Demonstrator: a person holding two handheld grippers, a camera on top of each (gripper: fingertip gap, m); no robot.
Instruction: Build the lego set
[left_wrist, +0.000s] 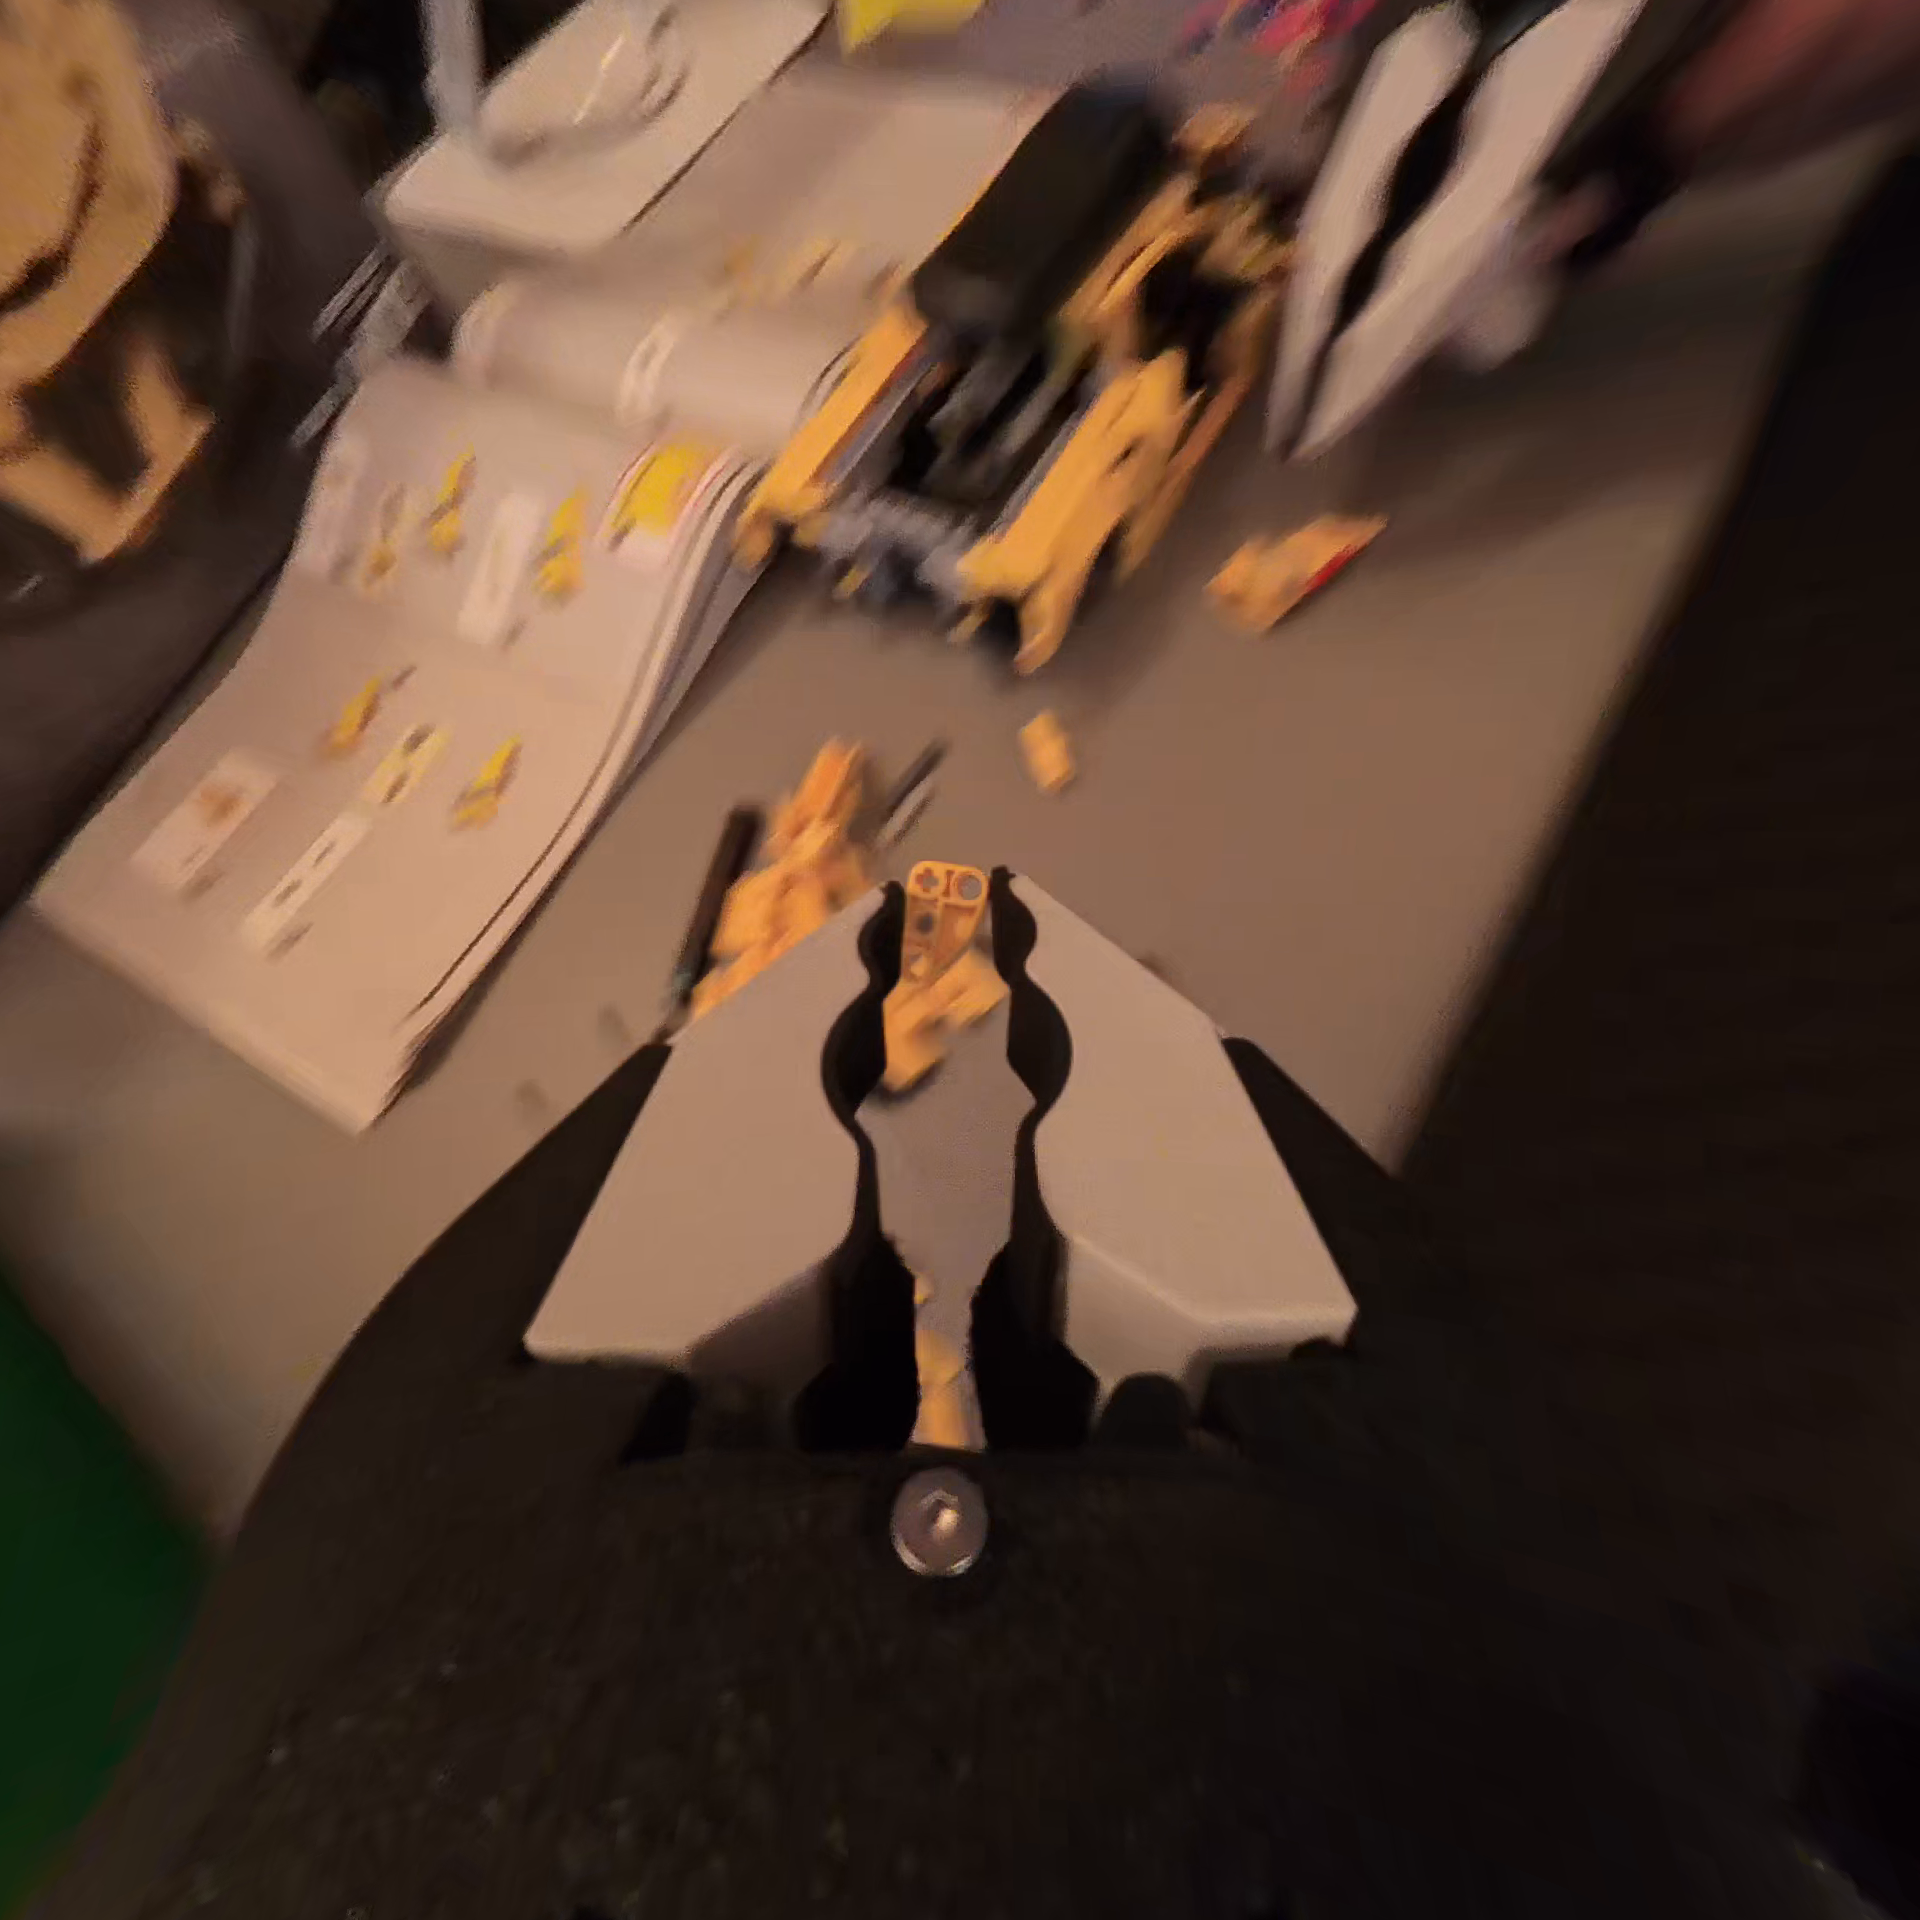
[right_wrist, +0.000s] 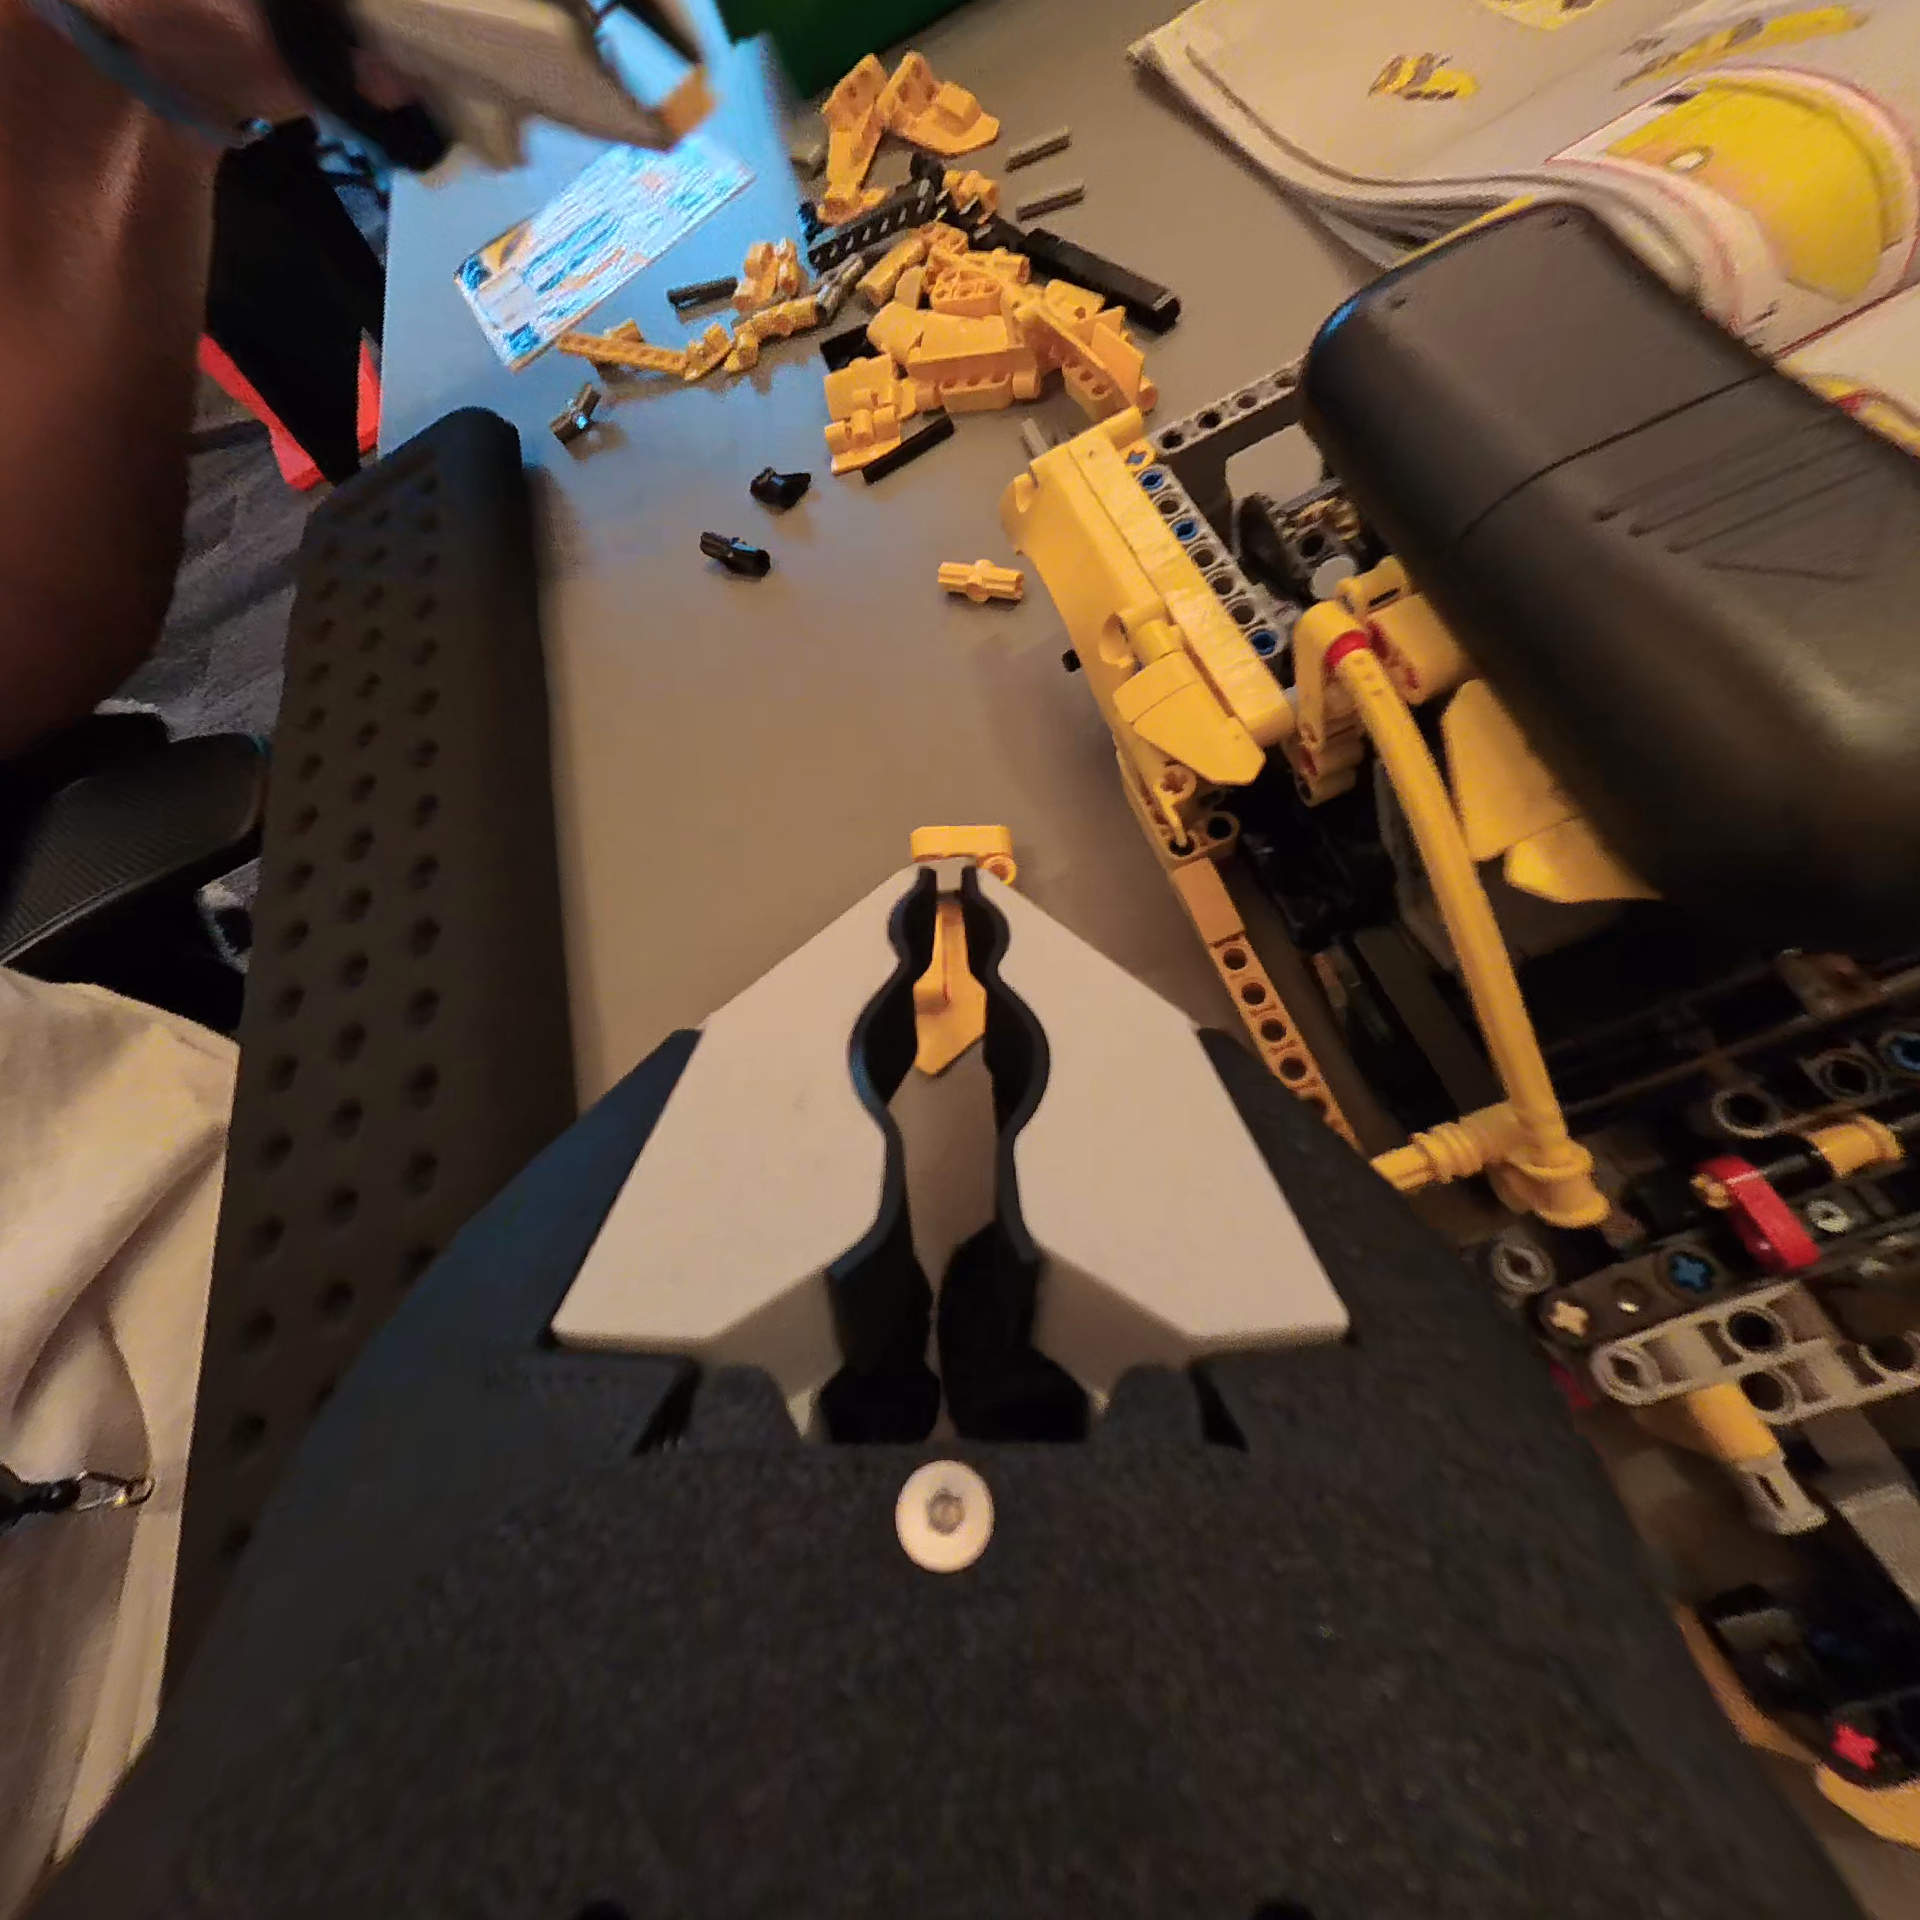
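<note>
A small yellow holed piece (left_wrist: 940, 920) is pinched at the tips of the left gripper (left_wrist: 943, 883), jaws clenched on it, held above the grey surface (left_wrist: 1299, 831). A thin yellow piece (right_wrist: 951, 977) with a crossbar end is clamped by the right gripper (right_wrist: 948, 878), jaws nearly closed around it, just beside the half-built yellow and black model (right_wrist: 1247, 675). Loose parts lie in a pile (right_wrist: 966, 312) farther out on the surface, with the open instruction book (left_wrist: 364, 727) beside the model.

The step in hand is judged to be joining the two held pieces, or fitting one to the model — which one cannot be told. For a clean fit the holes and pins should be lined up square before any push, and the grip kept near the piece's end so the mating holes are left free (the left piece's holes are partly covered by the jaws). The model should be steadied if pressed against.

The left wrist view is heavily motion-blurred – the model, book pages and loose parts are smeared. The model's far side is hidden by a large black rounded part (right_wrist: 1610, 468). The left gripper is seen only blurred at the top left of the right wrist view. A black perforated bar (right_wrist: 395, 831) is cut off below; its purpose is unclear.
</note>
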